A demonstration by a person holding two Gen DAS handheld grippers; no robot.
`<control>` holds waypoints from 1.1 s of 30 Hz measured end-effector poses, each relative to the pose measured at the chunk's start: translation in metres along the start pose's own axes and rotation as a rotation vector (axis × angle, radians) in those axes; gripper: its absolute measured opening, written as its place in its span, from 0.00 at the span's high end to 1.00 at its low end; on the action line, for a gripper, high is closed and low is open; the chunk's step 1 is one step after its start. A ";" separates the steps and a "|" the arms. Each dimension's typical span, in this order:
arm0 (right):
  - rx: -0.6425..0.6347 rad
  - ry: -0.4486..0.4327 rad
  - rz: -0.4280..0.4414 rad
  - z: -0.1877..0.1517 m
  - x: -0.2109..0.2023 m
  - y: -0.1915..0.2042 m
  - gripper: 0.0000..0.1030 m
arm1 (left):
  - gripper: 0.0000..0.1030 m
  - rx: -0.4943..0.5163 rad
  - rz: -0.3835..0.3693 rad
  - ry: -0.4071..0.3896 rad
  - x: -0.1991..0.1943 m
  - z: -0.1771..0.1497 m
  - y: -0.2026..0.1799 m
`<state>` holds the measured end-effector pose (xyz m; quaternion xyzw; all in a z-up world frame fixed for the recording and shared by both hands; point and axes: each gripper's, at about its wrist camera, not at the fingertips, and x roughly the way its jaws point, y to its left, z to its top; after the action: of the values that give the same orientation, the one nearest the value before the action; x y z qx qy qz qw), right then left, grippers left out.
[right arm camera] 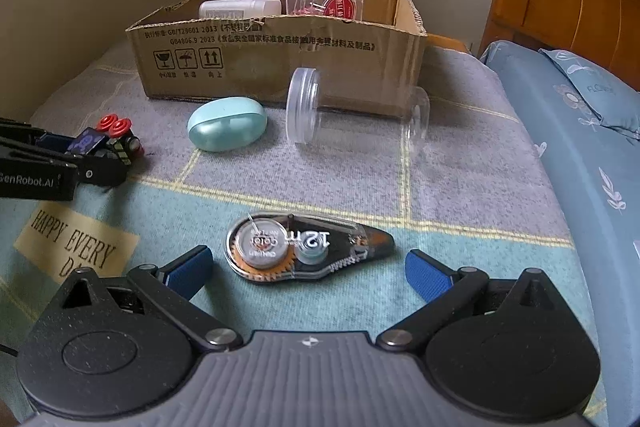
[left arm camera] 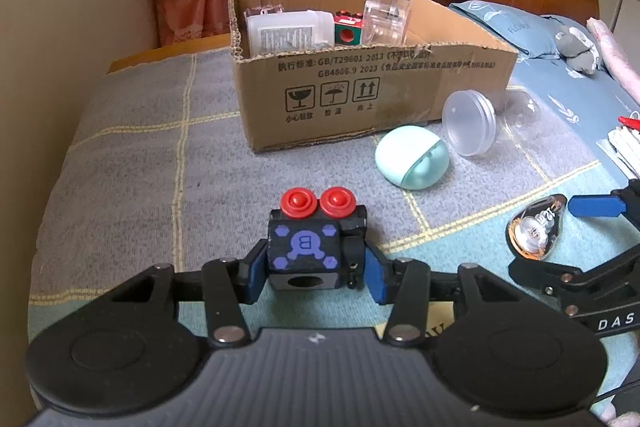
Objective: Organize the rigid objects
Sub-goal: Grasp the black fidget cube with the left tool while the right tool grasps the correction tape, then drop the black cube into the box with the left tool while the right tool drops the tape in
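left gripper (left arm camera: 316,273) clamps the black cube (left arm camera: 316,247), right gripper (right arm camera: 308,269) gapes wide around the tape dispenser (right arm camera: 304,247); cardboard box (left arm camera: 360,83) part-filled, teal case (right arm camera: 227,129) and clear jar (right arm camera: 352,115) remain.

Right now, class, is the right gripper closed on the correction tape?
No: the right gripper is open, its fingers spread either side of the correction tape lying on the bed.

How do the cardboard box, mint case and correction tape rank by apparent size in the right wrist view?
1. cardboard box
2. correction tape
3. mint case

The tape lies nearer the camera, so its lead over the case is unsure.
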<state>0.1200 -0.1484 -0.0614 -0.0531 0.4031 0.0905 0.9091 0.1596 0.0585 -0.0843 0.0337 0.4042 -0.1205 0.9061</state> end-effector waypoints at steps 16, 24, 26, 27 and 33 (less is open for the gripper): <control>-0.060 -0.012 0.043 0.010 0.007 0.000 0.00 | 0.49 0.007 -0.005 0.008 0.004 0.003 -0.002; -0.060 -0.002 0.050 0.012 0.003 -0.001 0.10 | 0.47 0.028 -0.004 0.019 0.006 0.006 -0.004; -0.060 -0.004 0.049 0.011 0.002 -0.001 0.10 | 0.46 0.027 -0.005 0.020 0.006 0.006 -0.005; -0.060 -0.004 0.049 0.011 0.002 -0.002 0.10 | 0.46 0.028 -0.006 0.021 0.006 0.007 -0.005; -0.061 -0.001 0.050 0.011 0.002 -0.003 0.10 | 0.48 0.024 -0.010 0.026 0.008 0.009 -0.004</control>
<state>0.1298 -0.1490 -0.0550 -0.0707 0.4009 0.1258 0.9047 0.1702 0.0520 -0.0840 0.0444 0.4144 -0.1293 0.8998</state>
